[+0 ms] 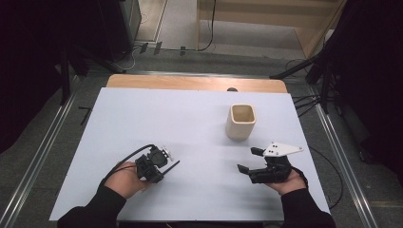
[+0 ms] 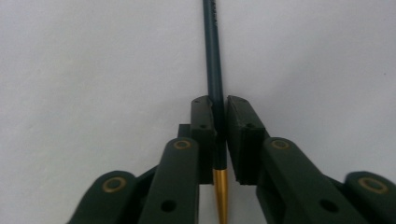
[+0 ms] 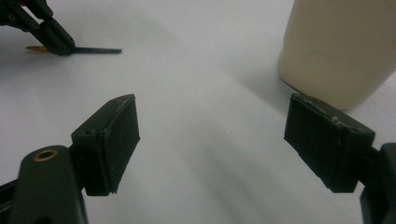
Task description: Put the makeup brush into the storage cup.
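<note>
Slim dark pencil with a gold end pinched low over the white table.
Left gripper [image 2: 219, 140] clamped on the slim dark pencil with a gold end [image 2: 215, 70], flat against the white table [image 1: 190, 118]; right gripper [image 3: 210, 140] spread wide, holding nothing, beside the cream square-sided cup [image 3: 345, 42].
</note>
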`<action>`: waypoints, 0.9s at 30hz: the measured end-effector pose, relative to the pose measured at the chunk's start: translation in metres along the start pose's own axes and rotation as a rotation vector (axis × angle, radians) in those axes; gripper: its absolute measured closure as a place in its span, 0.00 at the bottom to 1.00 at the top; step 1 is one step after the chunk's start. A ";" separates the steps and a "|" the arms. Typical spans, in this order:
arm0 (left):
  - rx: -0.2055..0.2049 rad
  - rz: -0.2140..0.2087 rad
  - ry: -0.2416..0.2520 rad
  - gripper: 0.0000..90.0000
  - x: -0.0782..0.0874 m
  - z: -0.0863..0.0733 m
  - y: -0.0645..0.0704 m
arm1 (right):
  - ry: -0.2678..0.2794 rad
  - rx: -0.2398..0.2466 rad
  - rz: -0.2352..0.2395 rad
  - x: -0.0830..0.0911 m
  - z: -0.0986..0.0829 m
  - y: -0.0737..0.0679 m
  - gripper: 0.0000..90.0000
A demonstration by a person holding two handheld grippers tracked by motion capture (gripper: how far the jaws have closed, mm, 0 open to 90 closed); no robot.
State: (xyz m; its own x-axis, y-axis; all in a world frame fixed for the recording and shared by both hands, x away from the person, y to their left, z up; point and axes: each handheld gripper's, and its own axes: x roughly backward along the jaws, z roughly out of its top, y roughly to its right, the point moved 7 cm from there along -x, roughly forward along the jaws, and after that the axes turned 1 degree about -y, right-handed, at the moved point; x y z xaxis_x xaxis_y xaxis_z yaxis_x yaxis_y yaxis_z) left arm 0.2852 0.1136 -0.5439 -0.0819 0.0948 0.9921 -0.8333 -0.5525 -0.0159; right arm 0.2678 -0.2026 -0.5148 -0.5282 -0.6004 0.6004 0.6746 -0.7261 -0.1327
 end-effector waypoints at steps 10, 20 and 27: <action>0.029 -0.054 0.016 0.94 0.001 -0.002 -0.005 | 0.002 0.003 0.000 0.000 0.000 0.000 0.21; 0.051 -0.070 0.043 0.94 0.005 0.000 -0.009 | 0.000 0.000 0.006 0.000 0.000 0.000 0.21; 0.068 -0.091 0.098 0.94 0.018 0.000 -0.013 | -0.004 -0.005 0.012 0.000 0.000 -0.001 0.21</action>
State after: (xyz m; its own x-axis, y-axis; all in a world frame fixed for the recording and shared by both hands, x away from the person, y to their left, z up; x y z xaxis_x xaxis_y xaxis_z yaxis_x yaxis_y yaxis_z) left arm 0.2948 0.1226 -0.5256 -0.0639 0.2259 0.9721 -0.8011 -0.5925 0.0850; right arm 0.2676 -0.2020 -0.5150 -0.5175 -0.6079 0.6022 0.6785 -0.7204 -0.1441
